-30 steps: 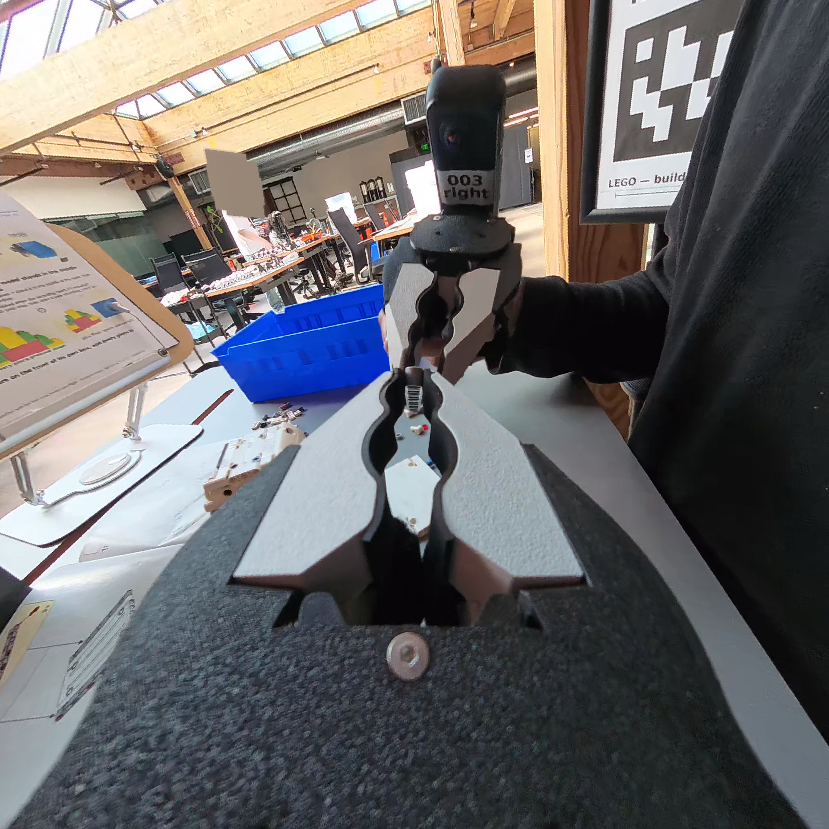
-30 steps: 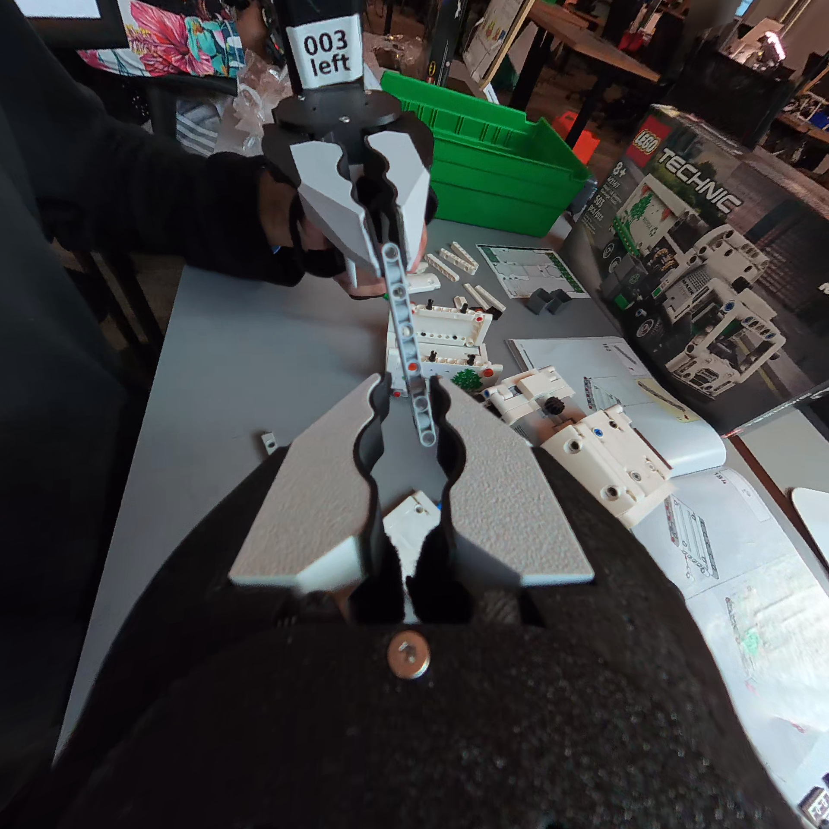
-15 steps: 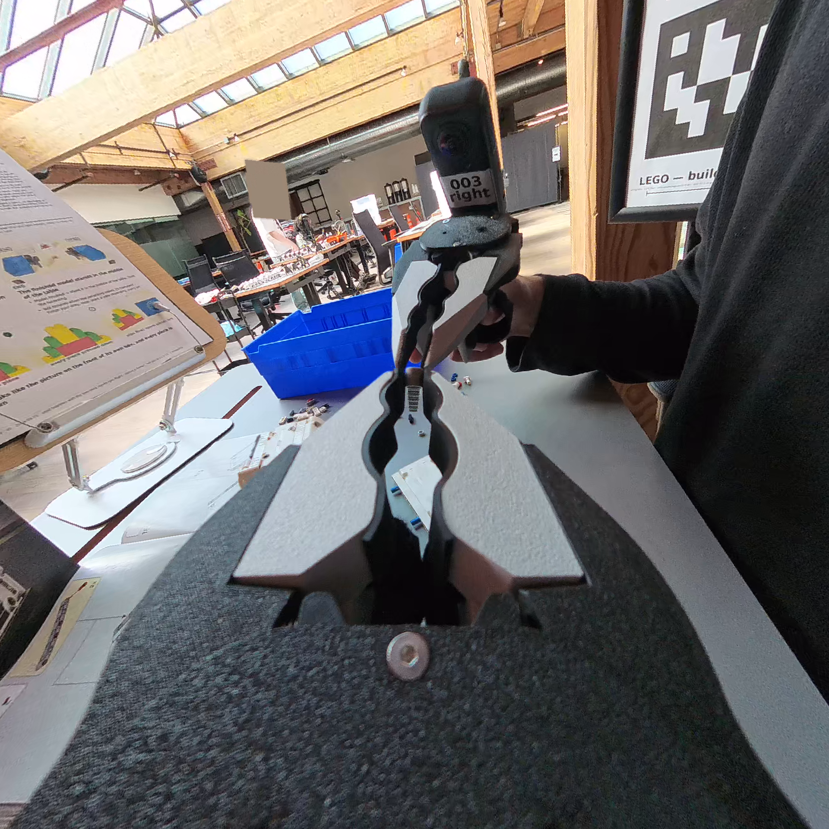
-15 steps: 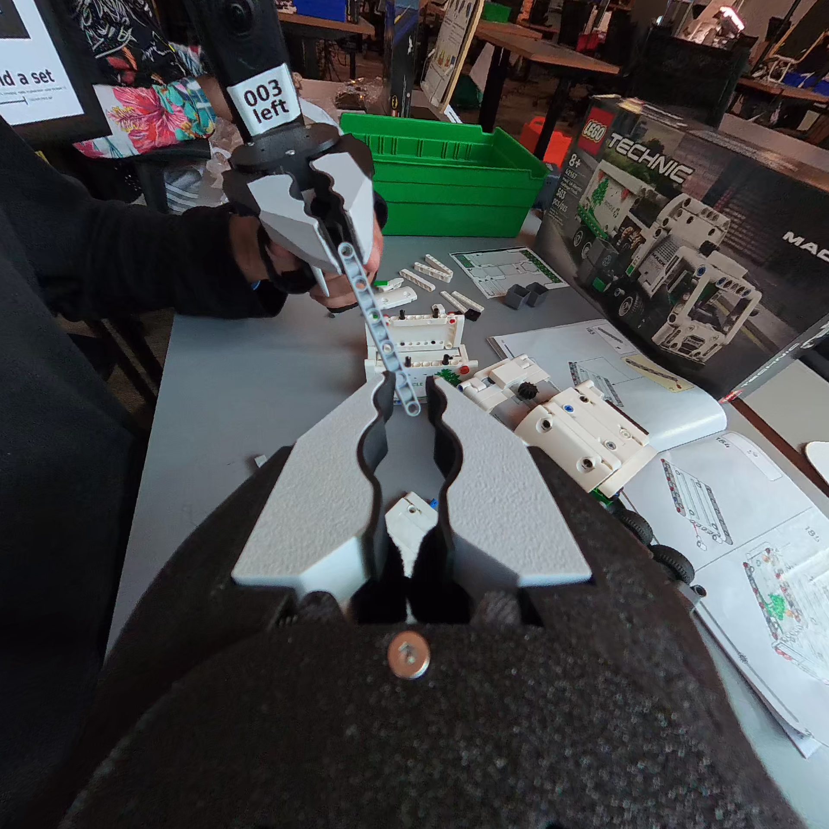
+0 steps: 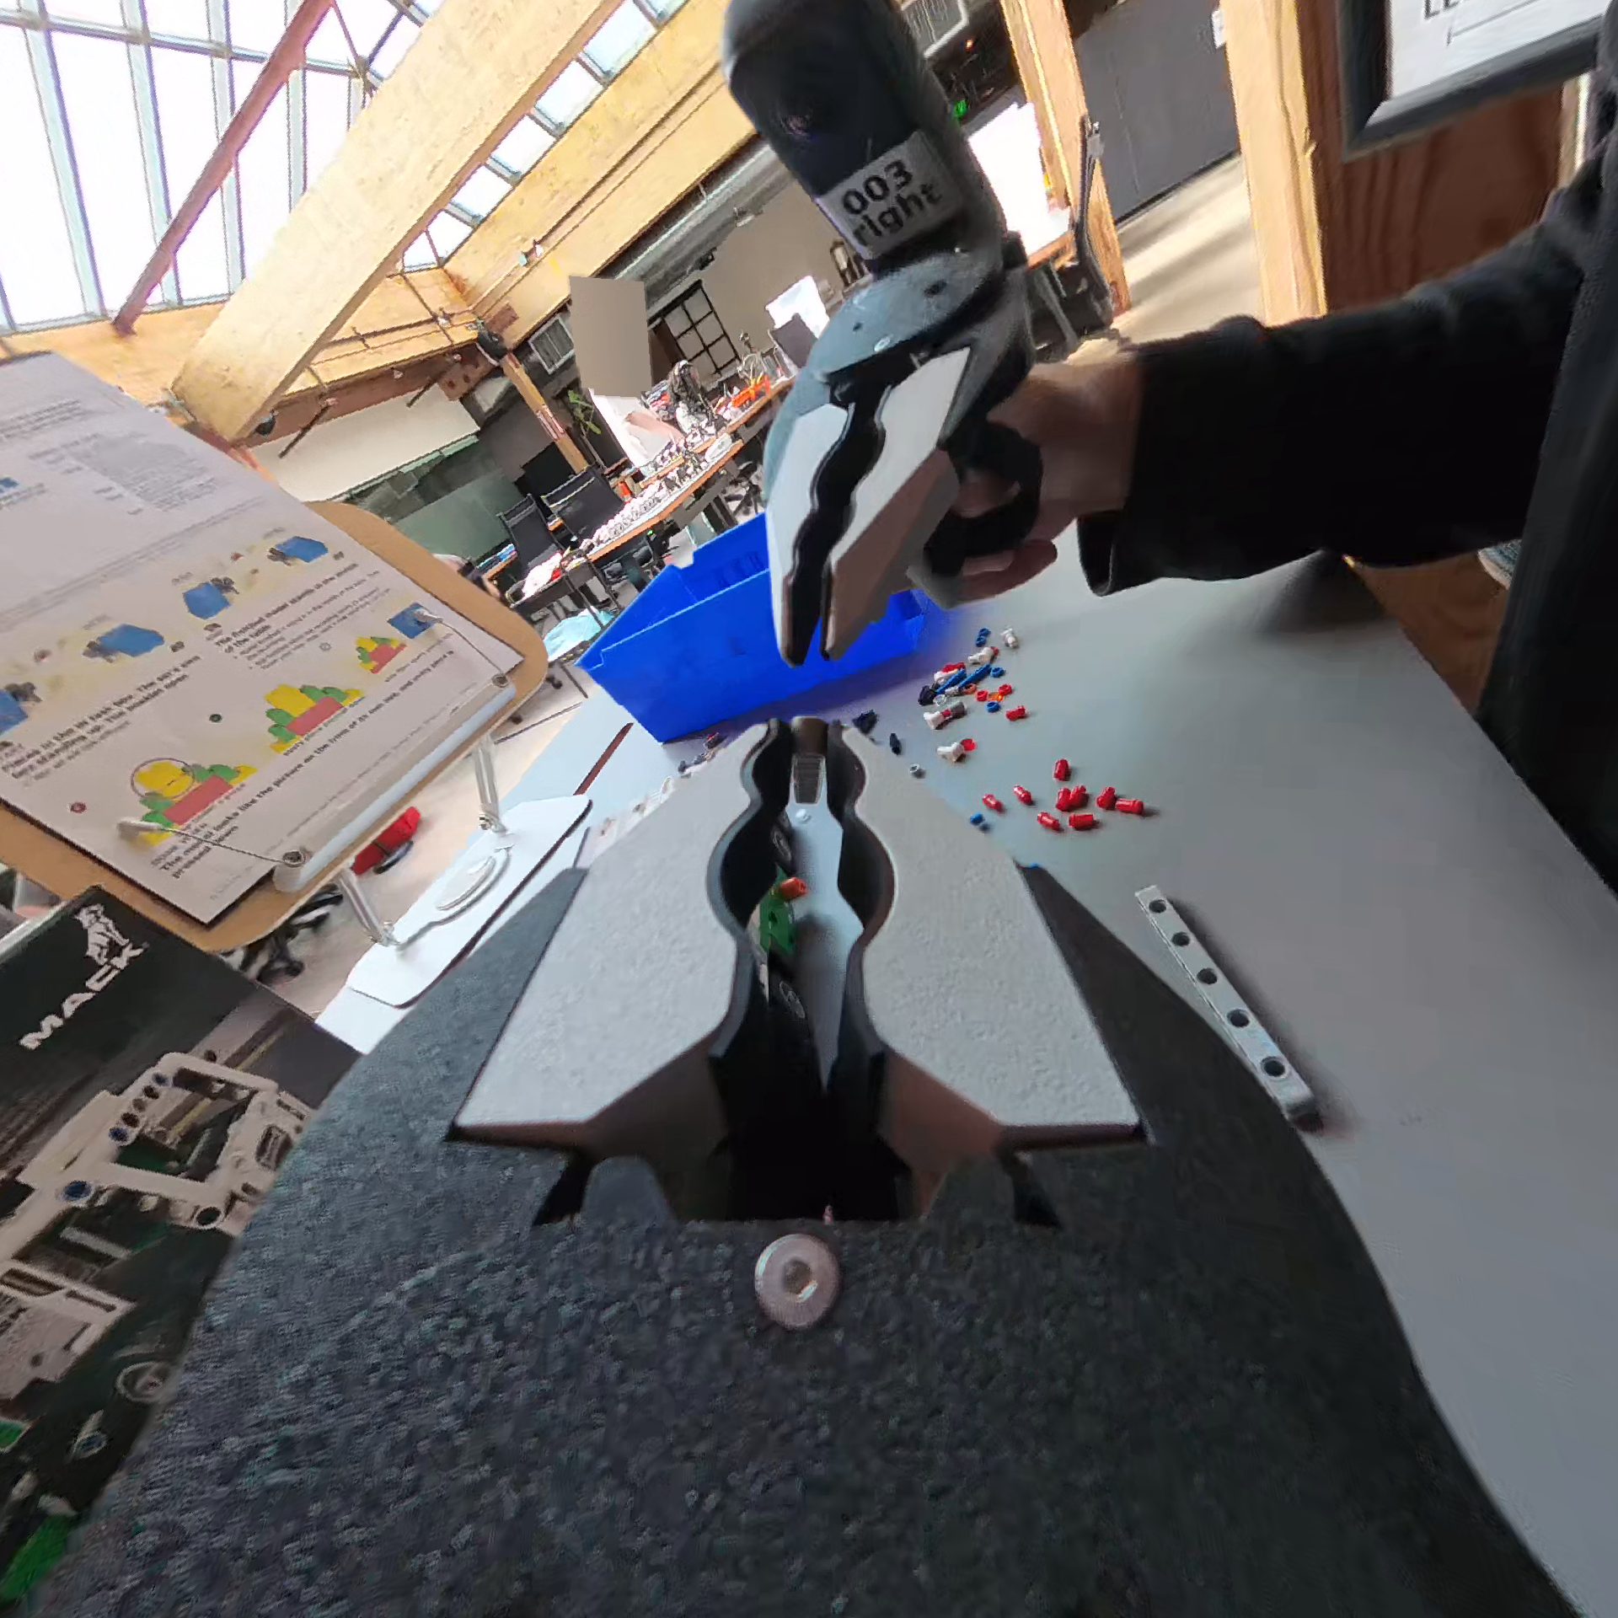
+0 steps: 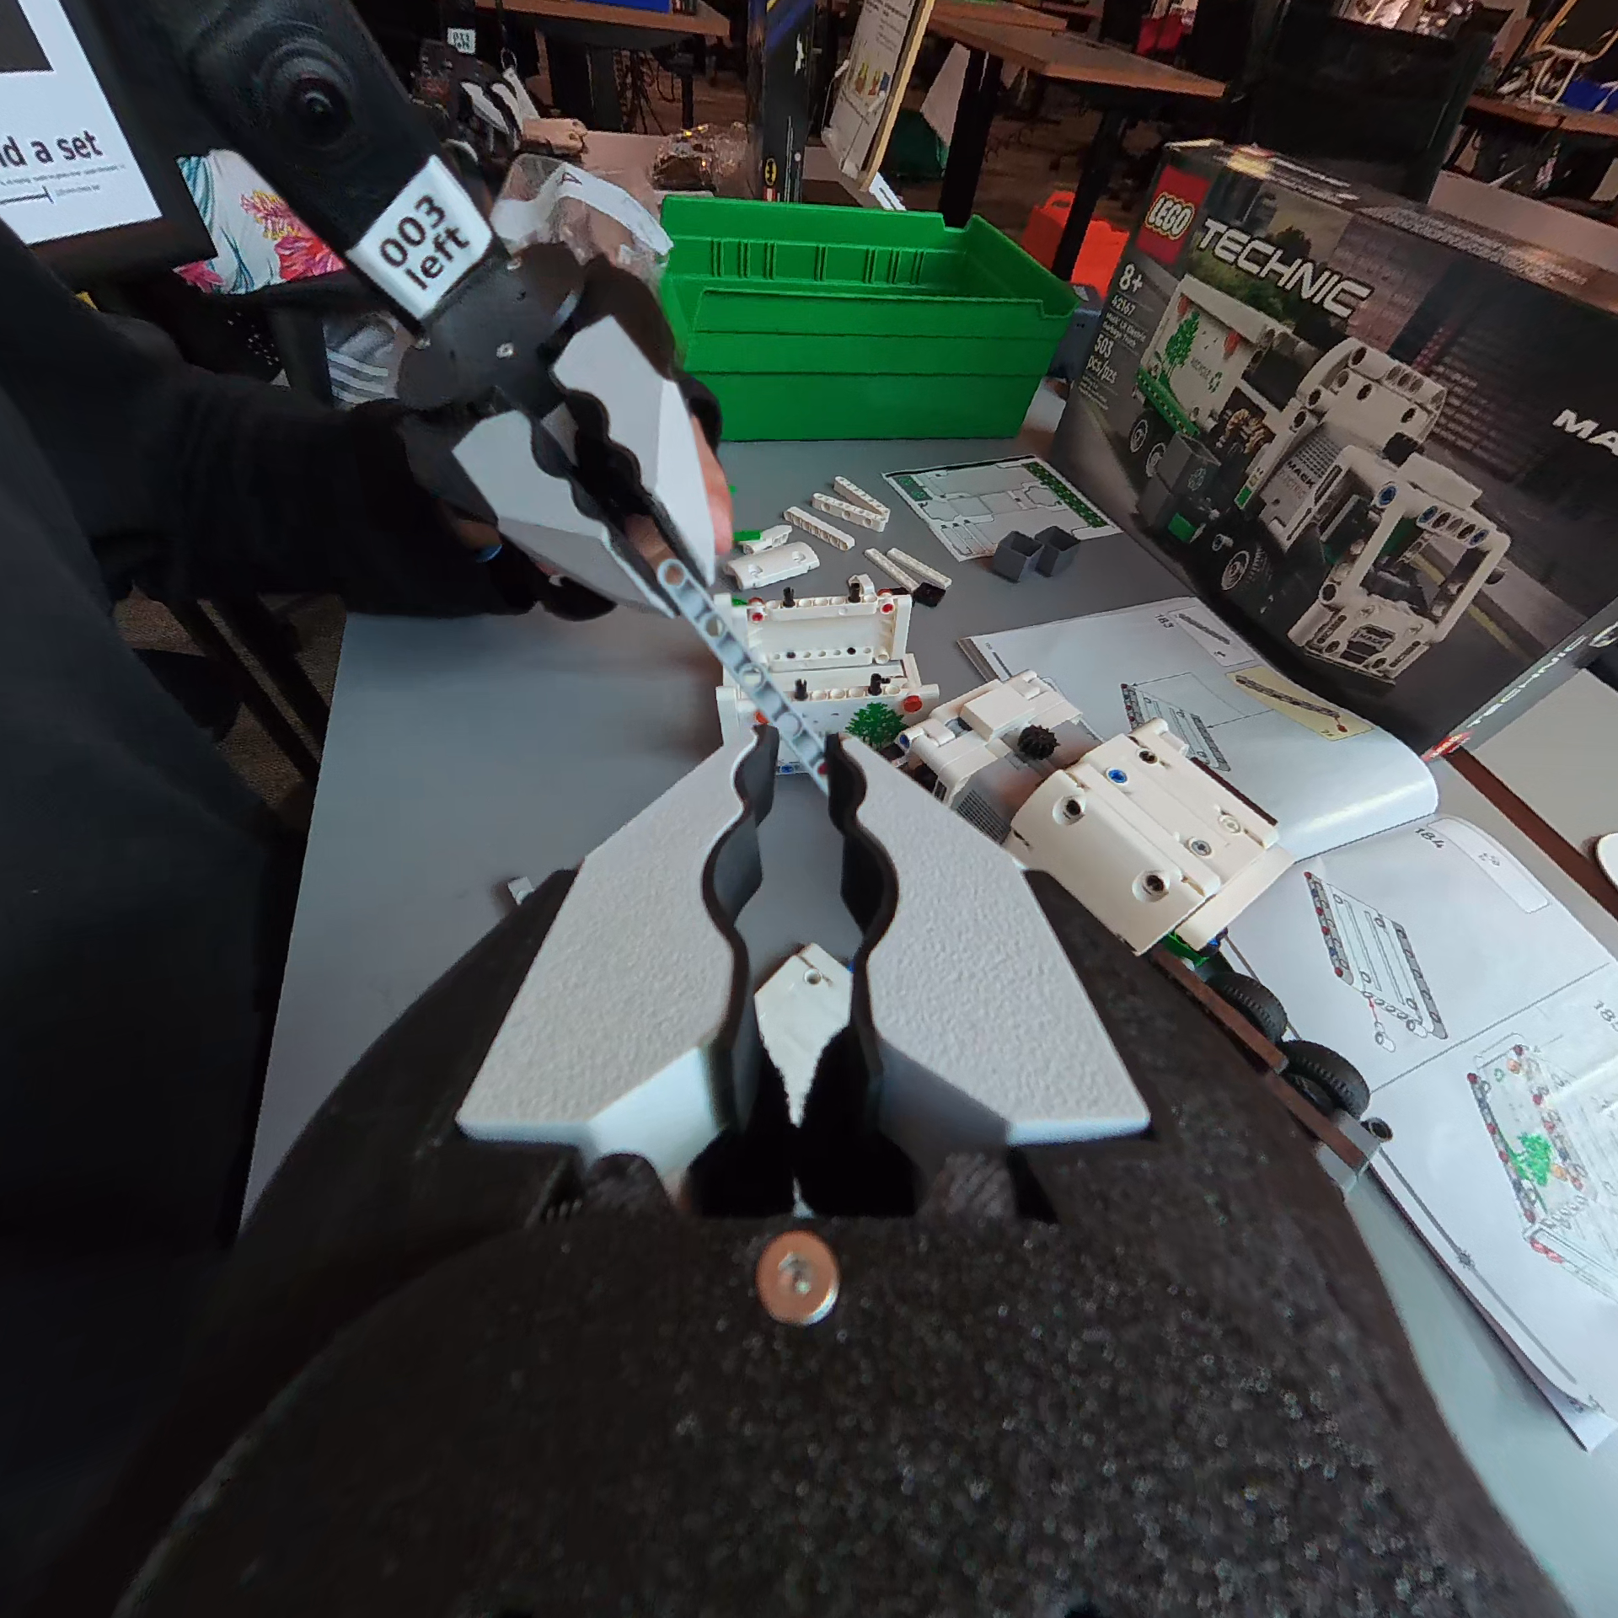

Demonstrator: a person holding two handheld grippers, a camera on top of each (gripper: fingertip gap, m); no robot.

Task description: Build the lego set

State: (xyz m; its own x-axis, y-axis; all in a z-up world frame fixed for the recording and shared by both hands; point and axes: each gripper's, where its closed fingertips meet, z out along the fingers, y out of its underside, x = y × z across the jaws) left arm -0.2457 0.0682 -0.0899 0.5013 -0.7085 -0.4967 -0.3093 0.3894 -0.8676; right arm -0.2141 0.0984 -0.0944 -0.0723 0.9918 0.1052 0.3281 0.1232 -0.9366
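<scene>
Now my right tongs have lifted clear, slightly apart and empty, so my left tongs alone stay clamped on the grey beam — fitting still pending.

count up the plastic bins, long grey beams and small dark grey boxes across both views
plastic bins: 2 (blue, green)
long grey beams: 2 (one held in the left gripper, one lying loose)
small dark grey boxes: 2
total: 6
</scene>
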